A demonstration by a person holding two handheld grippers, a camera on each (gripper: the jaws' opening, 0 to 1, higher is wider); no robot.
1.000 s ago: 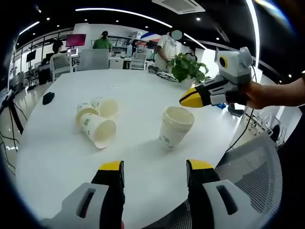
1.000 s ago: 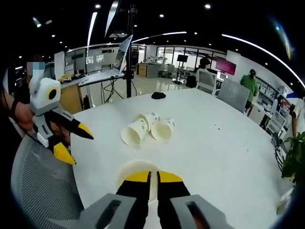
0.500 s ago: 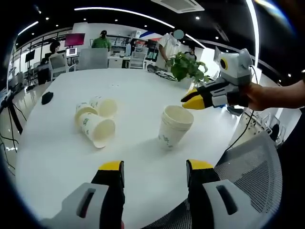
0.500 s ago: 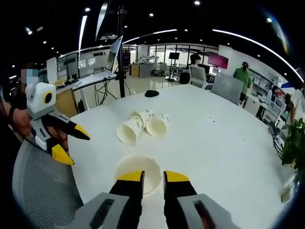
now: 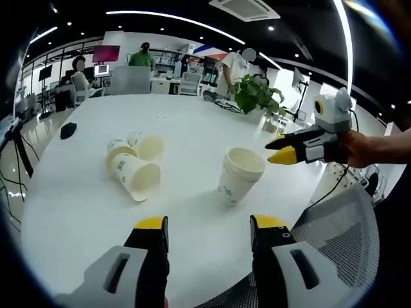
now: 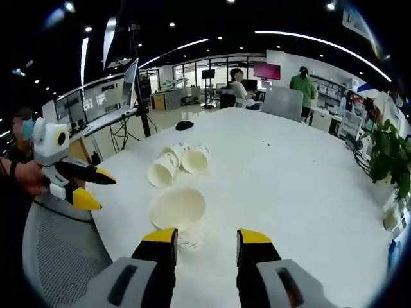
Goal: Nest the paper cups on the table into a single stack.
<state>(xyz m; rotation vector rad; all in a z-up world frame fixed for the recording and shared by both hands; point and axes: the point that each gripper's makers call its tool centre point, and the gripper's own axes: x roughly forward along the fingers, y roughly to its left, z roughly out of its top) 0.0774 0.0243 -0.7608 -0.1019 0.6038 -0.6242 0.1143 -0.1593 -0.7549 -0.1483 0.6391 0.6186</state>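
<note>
My left claw (image 5: 209, 231) and my right claw (image 6: 207, 245) are both spread and hold nothing. Just beyond stands the upright nested stack of white paper cups (image 6: 177, 216) on the round white desk (image 6: 302, 192). Farther lie three tipped white paper cups (image 5: 133, 165), touching.

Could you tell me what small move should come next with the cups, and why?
Probably move the open left tool toward the nearest tipped cup and grip it. The upright stack stands free, both tools hold nothing, and three cups lie on their sides on the table unstacked.
</note>
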